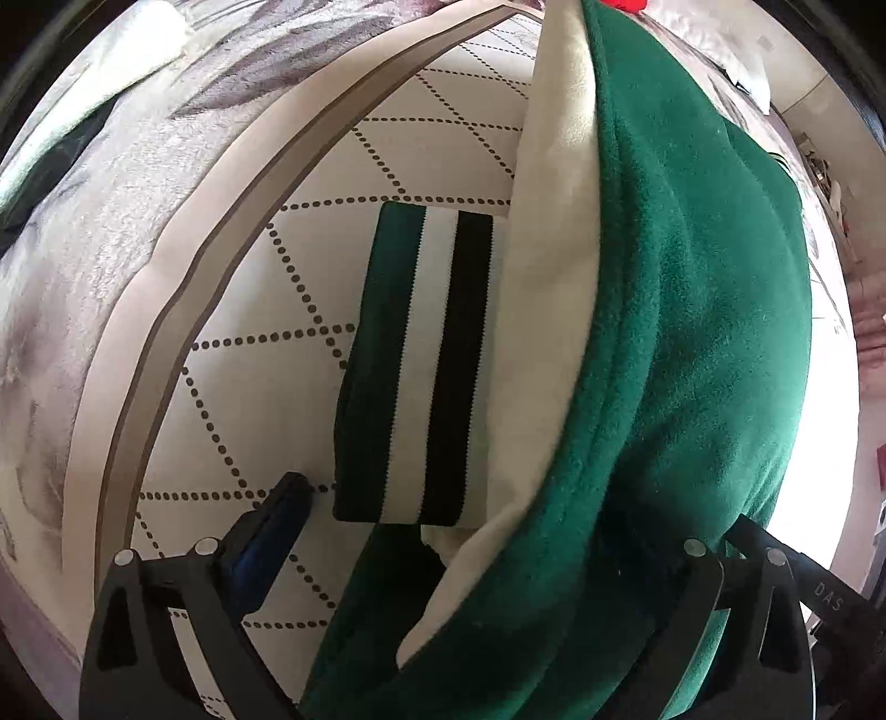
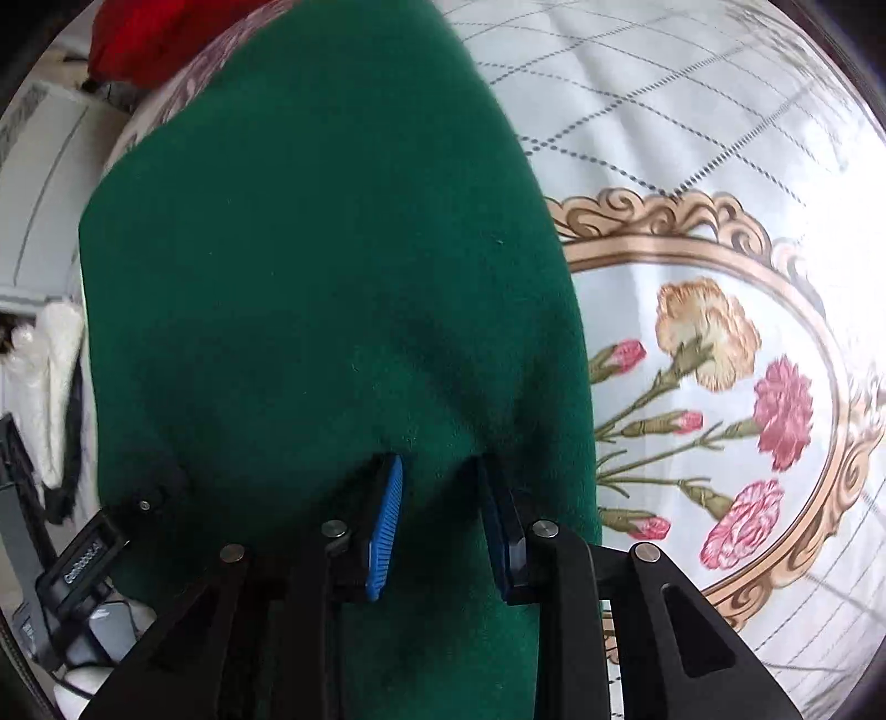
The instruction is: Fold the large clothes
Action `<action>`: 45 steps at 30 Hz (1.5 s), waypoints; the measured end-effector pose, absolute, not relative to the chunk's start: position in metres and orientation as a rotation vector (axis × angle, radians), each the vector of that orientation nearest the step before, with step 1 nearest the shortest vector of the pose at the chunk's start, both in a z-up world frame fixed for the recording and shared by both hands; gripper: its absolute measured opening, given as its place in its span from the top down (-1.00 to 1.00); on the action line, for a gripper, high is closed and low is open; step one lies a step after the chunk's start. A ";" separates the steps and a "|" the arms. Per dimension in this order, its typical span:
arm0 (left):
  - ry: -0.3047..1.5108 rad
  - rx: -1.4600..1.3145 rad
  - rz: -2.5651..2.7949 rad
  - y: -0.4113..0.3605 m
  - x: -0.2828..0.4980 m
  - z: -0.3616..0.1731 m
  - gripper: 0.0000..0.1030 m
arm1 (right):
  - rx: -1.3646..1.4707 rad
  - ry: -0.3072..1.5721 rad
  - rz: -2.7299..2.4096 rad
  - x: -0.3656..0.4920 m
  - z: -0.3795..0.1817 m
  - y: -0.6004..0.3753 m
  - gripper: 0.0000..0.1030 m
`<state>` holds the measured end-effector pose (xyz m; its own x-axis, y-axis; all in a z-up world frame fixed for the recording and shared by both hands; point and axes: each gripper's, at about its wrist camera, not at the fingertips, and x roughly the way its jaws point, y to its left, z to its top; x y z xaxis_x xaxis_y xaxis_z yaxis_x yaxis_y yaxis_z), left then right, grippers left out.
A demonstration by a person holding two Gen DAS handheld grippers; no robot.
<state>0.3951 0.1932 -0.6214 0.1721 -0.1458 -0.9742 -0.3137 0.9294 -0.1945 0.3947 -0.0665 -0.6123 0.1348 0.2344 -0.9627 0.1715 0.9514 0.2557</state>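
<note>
A large dark green fleece garment (image 1: 692,332) with a cream lining (image 1: 554,249) hangs down the right of the left wrist view. Its striped green, white and black cuff (image 1: 421,360) lies flat on the dotted white bedsheet (image 1: 266,387). My left gripper (image 1: 515,507) stands wide open. Its left finger (image 1: 285,498) is clear beside the cuff, while green cloth hides the right finger. In the right wrist view the same green garment (image 2: 332,249) fills the left and middle. My right gripper (image 2: 440,476) is shut on a bunched fold of it between the blue pads (image 2: 387,520).
A bedsheet (image 2: 720,138) printed with a framed carnation picture (image 2: 747,387) lies to the right. A grey plush blanket (image 1: 83,304) borders the sheet on the left. Something red (image 2: 155,33) sits at the far end. White furniture (image 2: 44,183) and a cabled device (image 2: 83,559) are off the bed's edge.
</note>
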 end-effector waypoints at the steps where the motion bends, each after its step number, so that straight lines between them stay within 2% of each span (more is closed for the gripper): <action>1: 1.407 -0.391 0.123 0.191 0.385 -0.614 -1.00 | 0.331 1.446 0.050 0.399 -0.613 -0.055 0.43; 6: 1.375 -0.434 0.098 0.197 0.354 -0.563 -0.95 | 0.448 1.489 0.156 0.381 -0.593 -0.092 0.31; 8: 1.348 -0.460 0.062 0.195 0.321 -0.540 -0.95 | 0.547 1.508 0.183 0.356 -0.587 -0.115 -0.24; 10: 1.349 -0.456 0.060 0.196 0.278 -0.524 -0.95 | 0.578 1.523 0.202 0.321 -0.586 -0.133 -0.36; 12: 1.370 -0.461 0.106 0.206 0.230 -0.521 -0.94 | 0.572 1.594 0.207 0.278 -0.597 -0.142 -0.37; 14: 1.412 -0.484 0.158 0.216 0.191 -0.526 -0.90 | 0.592 1.678 0.209 0.239 -0.611 -0.149 -0.37; 17: 1.463 -0.585 0.224 0.239 0.136 -0.545 -0.58 | 0.663 1.787 0.247 0.184 -0.638 -0.150 -0.37; 21: 1.496 -0.703 0.151 0.245 0.107 -0.568 -0.53 | 0.774 1.821 0.335 0.145 -0.676 -0.144 -0.37; 22: 1.518 -0.715 0.114 0.243 0.106 -0.577 -0.54 | 0.790 1.811 0.359 0.143 -0.681 -0.140 -0.48; 23: 1.537 -0.728 0.088 0.241 0.105 -0.585 -0.56 | 0.815 1.789 0.387 0.143 -0.684 -0.136 -0.75; 24: 1.548 -0.754 0.047 0.239 0.105 -0.594 -0.56 | 0.855 1.764 0.426 0.144 -0.687 -0.133 -0.86; 26: 1.569 -0.775 0.021 0.236 0.107 -0.609 -0.64 | 0.889 1.759 0.463 0.147 -0.692 -0.129 -0.99; 27: 1.566 -0.781 0.005 0.234 0.110 -0.613 -0.79 | 0.899 1.765 0.481 0.150 -0.695 -0.125 -1.00; 34: 1.516 -0.890 -0.110 0.217 0.122 -0.606 -0.81 | 1.024 1.745 0.592 0.136 -0.697 -0.077 -0.99; 37: 1.563 -0.741 -0.098 0.194 0.131 -0.610 -0.81 | 1.044 1.733 0.610 0.133 -0.705 -0.060 -0.96; 39: 1.544 -0.604 -0.056 0.180 0.134 -0.600 -0.79 | 1.017 1.728 0.612 0.131 -0.700 -0.053 -0.68; 40: 1.536 -0.574 -0.037 0.177 0.135 -0.597 -0.73 | 0.984 1.734 0.595 0.130 -0.699 -0.051 -0.16; 41: 1.525 -0.565 -0.028 0.178 0.136 -0.592 -0.51 | 0.988 1.739 0.580 0.130 -0.696 -0.051 0.04; 42: 1.517 -0.567 -0.002 0.181 0.135 -0.588 -0.13 | 1.029 1.734 0.574 0.127 -0.695 -0.047 0.08; 44: 1.501 -0.614 0.025 0.189 0.129 -0.581 0.24 | 1.057 1.723 0.555 0.133 -0.694 -0.057 0.24; 45: 1.486 -0.656 0.028 0.193 0.125 -0.575 0.34 | 1.076 1.719 0.549 0.136 -0.693 -0.060 0.27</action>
<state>0.1250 0.1929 -0.5745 0.1178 -0.3722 -0.9206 -0.4061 0.8280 -0.3867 0.1361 -0.0603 -0.6933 -0.1110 0.8562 -0.5047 0.4054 0.5026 0.7635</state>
